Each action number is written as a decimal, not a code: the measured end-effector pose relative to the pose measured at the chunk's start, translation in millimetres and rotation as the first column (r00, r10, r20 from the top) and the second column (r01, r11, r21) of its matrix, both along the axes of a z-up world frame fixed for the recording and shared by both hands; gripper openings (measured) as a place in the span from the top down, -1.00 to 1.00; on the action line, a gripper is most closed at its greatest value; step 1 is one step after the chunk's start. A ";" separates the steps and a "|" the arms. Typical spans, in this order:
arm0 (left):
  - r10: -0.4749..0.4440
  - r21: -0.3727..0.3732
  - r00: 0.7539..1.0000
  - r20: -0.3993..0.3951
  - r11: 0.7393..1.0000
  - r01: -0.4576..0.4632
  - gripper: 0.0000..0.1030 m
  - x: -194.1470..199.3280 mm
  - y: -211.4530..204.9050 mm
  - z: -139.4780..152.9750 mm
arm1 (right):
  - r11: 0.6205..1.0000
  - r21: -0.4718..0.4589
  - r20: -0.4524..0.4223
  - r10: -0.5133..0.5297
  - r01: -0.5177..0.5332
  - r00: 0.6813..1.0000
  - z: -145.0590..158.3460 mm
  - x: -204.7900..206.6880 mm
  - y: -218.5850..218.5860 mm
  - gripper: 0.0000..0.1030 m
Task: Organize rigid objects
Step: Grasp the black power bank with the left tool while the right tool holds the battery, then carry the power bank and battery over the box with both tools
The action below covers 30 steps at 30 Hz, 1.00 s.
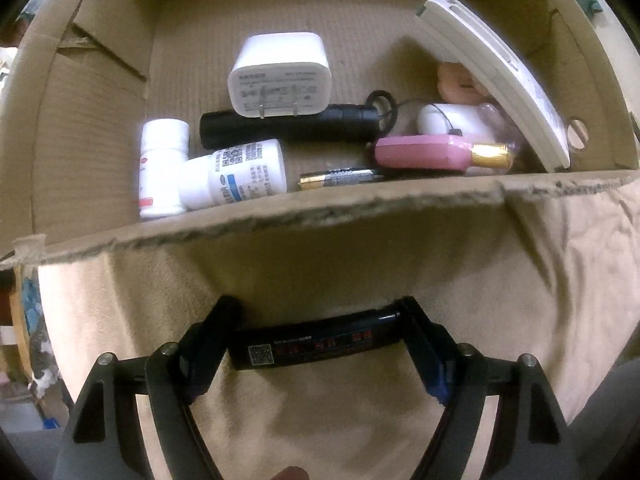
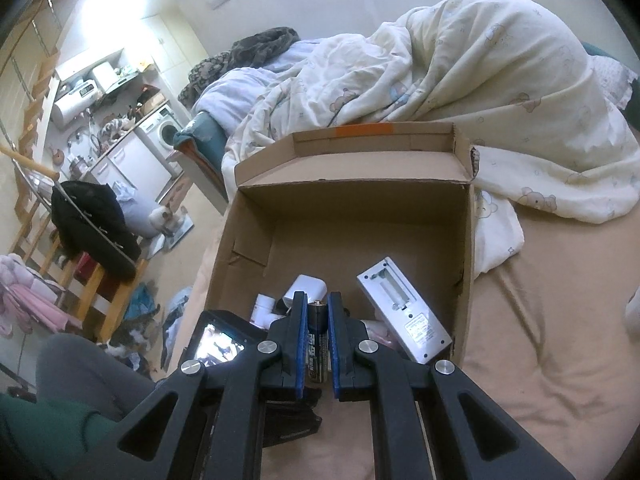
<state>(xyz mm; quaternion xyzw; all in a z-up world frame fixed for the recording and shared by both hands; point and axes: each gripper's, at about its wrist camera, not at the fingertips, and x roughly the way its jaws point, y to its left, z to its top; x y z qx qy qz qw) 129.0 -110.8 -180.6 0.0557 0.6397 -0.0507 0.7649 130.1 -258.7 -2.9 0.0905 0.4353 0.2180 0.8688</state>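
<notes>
At six o'clock of the cardboard box [image 1: 280, 216], the left gripper [image 1: 316, 344] brackets a black tube [image 1: 316, 346] endwise, grip unconfirmed; squeeze squarely. The right gripper [image 2: 318, 344] clamps a battery [image 2: 317, 344].

My left black two-finger plastic gripper [image 1: 316, 340] is built of matte black angular link arms with triangular cut-outs, pinned by round silver screws [image 1: 107, 359]. A blue pad edge [image 1: 436, 384] shows on the finger at about four o'clock. My right black two-finger plastic gripper [image 2: 318, 344] has the same black triangular links and four silver round pivot screws [image 2: 267, 347], with bright blue rubber pads [image 2: 335, 344] lining its straight fingers. I wear grey trousers [image 2: 80, 364] at eight o'clock and a dark green sleeve [image 2: 36, 436] below them.
</notes>
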 end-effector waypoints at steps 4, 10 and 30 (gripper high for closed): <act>-0.011 0.010 1.000 0.026 1.000 0.011 -0.53 -11.2 -2.0 19.2 | 1.000 -0.012 -0.007 -0.006 0.006 1.000 -1.8 1.0 -1.8 0.80; -0.027 -0.057 0.988 0.155 0.998 0.036 -0.53 -27.2 2.3 86.4 | 1.000 -0.011 -0.026 -0.028 0.028 0.999 -6.5 5.3 -5.0 0.80; 0.022 -0.054 0.892 0.451 0.999 0.002 -0.53 42.0 26.3 139.7 | 0.991 -0.116 -0.117 -0.076 0.062 0.990 -51.7 60.0 14.8 0.79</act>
